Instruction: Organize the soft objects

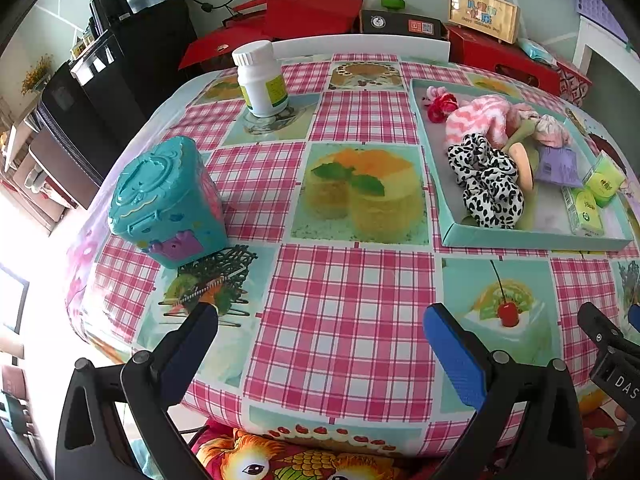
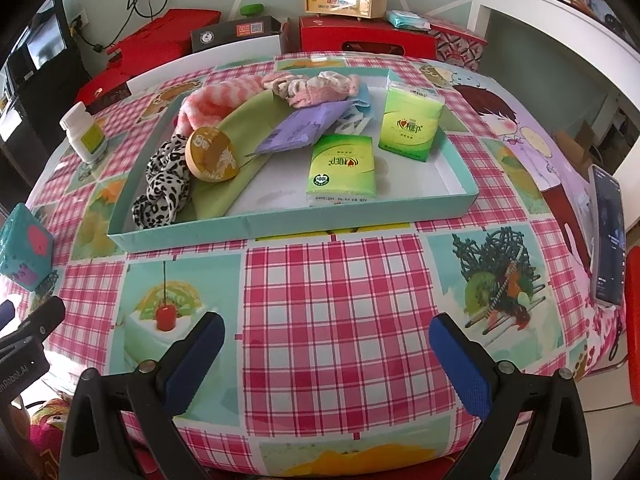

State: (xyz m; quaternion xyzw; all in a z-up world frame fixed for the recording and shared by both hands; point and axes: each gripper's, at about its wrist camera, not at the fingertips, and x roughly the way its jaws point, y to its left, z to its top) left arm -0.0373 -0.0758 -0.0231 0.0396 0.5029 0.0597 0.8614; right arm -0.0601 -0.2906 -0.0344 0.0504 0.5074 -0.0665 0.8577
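Seemingly near done: soft stuff, incl. leopard scrunchie (image 2: 164, 184) & tissue packs (image 2: 342, 170), sits in tray (image 2: 280, 228). Left gripper (image 1: 320, 344) & right gripper (image 2: 326, 344) both wide, empty, hovering near table edge.

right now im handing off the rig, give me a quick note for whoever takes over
Left gripper: open, empty, low over the checked tablecloth.
Right gripper: open, empty, facing the tray.
Shallow teal cardboard tray holds the black-and-white spotted scrunchie, pink striped fluffy cloth, pale pink scrunchie, green cloth, purple packet, round tan tin and two green tissue packs.
Outside the tray: white pill bottle, teal plastic toy box.
Done: soft items appear gathered in the tray.
Left: tidy the pile if needed.
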